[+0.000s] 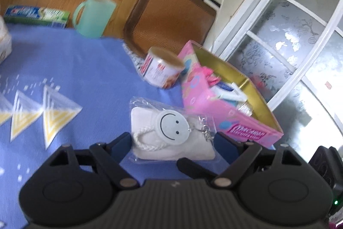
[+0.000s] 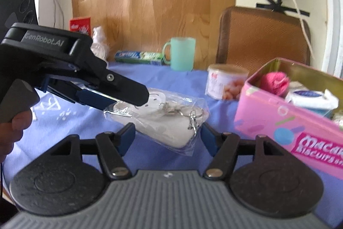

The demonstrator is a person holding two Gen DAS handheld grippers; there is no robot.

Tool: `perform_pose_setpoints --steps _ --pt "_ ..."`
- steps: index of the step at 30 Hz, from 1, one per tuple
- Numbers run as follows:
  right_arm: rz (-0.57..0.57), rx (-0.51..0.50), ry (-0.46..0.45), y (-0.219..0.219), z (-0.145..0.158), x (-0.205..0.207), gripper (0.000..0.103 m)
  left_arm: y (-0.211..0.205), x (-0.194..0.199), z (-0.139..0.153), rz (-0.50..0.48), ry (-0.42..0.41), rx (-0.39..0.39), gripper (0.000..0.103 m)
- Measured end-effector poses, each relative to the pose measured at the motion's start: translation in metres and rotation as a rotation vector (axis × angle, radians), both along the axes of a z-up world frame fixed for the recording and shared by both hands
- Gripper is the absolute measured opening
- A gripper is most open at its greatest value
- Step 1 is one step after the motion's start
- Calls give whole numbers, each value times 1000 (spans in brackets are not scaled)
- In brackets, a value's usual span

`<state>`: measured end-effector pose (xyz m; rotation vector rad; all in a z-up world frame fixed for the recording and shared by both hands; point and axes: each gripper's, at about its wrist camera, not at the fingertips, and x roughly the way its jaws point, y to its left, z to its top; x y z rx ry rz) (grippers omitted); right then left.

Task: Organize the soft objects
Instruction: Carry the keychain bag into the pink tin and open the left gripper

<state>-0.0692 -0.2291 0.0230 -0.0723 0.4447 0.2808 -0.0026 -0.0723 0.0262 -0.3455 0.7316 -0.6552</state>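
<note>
The pouch [image 2: 163, 121] — a soft white one with a smiley tag, sealed in a clear bag — is hanging off the blue cloth [image 2: 64, 121] in the right wrist view, just left of the pink box [image 2: 278, 132]. The left gripper [image 2: 137, 103] is coming in from the side with its tips over the bag's upper left corner; its jaws look to be pinching the pouch there, though blur is hiding the exact contact. The right gripper [image 2: 167, 136] is sitting with its jaws apart, one finger on each side of the pouch, and I can't tell if they're pressing on it.

What's worrying me: the plastic is slick and the grip seems to be on one corner only, so the pouch is sagging and could slide out. The metal clip [image 2: 193, 119] is dangling on the box side — it could be snagging on the box rim during the drop. The box is already holding a pink ball [image 2: 276, 81] and white packs [image 2: 310, 98], so the pouch might end up perching on top and tipping out.
</note>
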Motion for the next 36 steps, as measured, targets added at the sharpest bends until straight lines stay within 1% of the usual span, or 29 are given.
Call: perform_pose_setpoints --steps 4,7,14,17,19,21,22,23,26,28,31,36 --pt "-47 5 -44 -13 10 4 69 -20 9 21 -33 -50 11 86" --pt "-100 6 -82 -29 18 3 69 -42 16 35 -76 -91 27 86" --pt "-246 12 -148 -81 33 1 69 -121 35 63 -198 -164 67 86" --pt "-306 8 -162 -108 35 3 69 -161 43 66 -246 -192 76 90" --pt "-349 -19 -166 -124 32 9 69 -184 51 61 -256 -198 97 94" --pt "-473 -104 -147 -138 23 22 69 -204 62 51 -234 -157 136 94" --pt "-536 -127 -132 -147 19 27 69 -209 64 46 -223 -138 147 93" --pt "-568 -112 -122 -154 17 27 69 -211 65 43 -211 -127 149 93" --pt "-591 16 -121 -171 16 11 69 -205 60 39 -190 -132 150 93" --pt "-596 28 -121 -170 16 5 69 -198 56 37 -165 -138 170 93" --pt "-578 58 -131 -162 18 0 69 -183 47 37 -140 -139 174 93" --pt "-549 115 -183 -140 26 -17 69 -156 25 41 -89 -184 205 94"
